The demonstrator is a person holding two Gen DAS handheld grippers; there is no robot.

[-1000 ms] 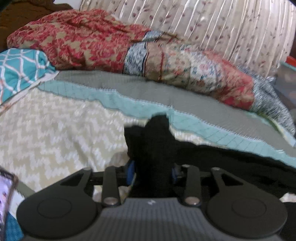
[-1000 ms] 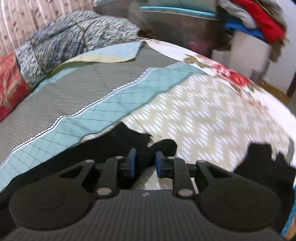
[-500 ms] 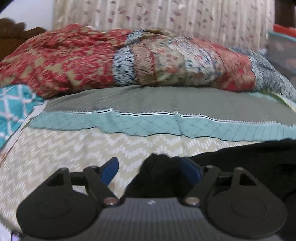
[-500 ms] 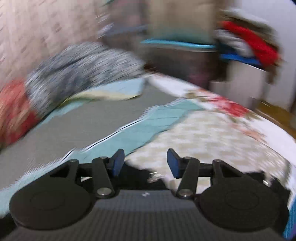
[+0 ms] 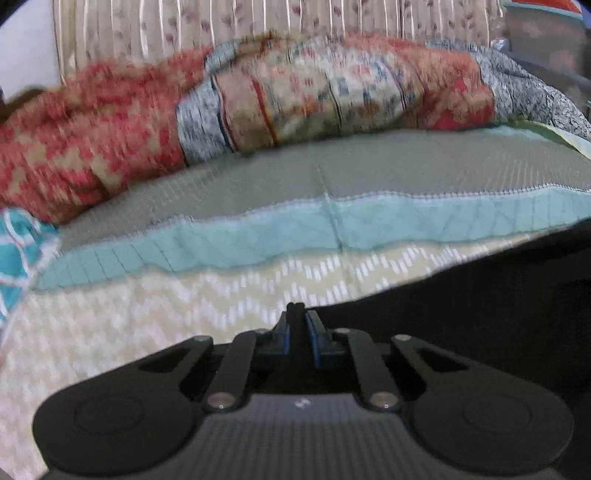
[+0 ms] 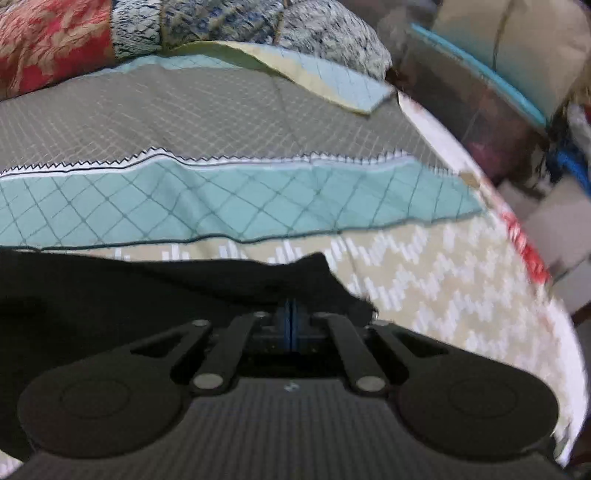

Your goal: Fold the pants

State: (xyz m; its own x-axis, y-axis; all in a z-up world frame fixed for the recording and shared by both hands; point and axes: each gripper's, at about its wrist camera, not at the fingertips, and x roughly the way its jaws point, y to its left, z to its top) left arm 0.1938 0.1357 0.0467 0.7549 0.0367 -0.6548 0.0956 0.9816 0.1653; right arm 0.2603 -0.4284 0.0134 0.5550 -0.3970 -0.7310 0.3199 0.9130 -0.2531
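My left gripper [image 5: 298, 332] pinches the black pants [image 5: 480, 295], which run off rightward; my right gripper [image 6: 291, 325] is clamped on their other end over the chevron bedspread [image 6: 424, 266].

quilt [image 5: 147, 122]: motion-blurred | pants [image 5: 498, 295]: cut off right

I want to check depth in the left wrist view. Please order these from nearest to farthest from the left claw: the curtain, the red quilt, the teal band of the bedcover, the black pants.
1. Black pants, at the left claw and to its right.
2. Teal band, across the middle.
3. Red quilt, behind, upper left.
4. Curtain, at the very top.
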